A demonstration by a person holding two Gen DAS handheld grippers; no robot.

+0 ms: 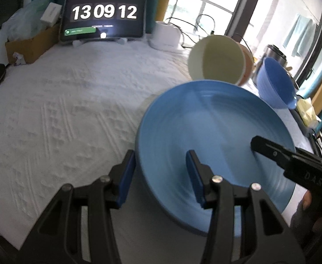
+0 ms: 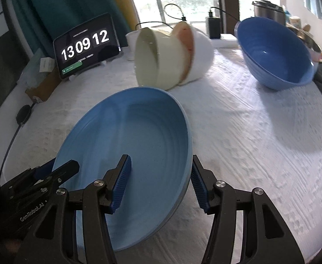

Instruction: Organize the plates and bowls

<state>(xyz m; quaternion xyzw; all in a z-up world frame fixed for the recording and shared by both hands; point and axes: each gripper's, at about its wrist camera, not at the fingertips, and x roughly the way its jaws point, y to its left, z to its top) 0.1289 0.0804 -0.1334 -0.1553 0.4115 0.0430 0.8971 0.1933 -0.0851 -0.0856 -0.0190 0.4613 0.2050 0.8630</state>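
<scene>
The light blue plate point(image 2: 125, 154) sits tilted above the white-covered worktop point(image 2: 238, 154), held at opposite edges by both claws. The left claw point(image 1: 161, 176) straddles the plate's rim at 9 o'clock in its own view, one blue pad point(image 1: 125, 178) outside, the other on the inner face; whether the pads actually press the rim cannot be told. The right claw point(image 2: 161, 182) straddles the rim at 3 o'clock in its own view, jaws partly open, one pad point(image 2: 121, 184) on the inner face and one outside; pressure there likewise cannot be told. Beyond the plate at 12 o'clock, a nest of bowls point(image 2: 172, 57) lies on its side, cream one foremost, a pink and a white behind it. A dark blue bowl point(image 2: 275, 52) stands tilted at 2 o'clock, well apart from the plate. A tablet point(image 2: 86, 46) showing a clock stands at 11 o'clock near the worktop's far edge.
</scene>
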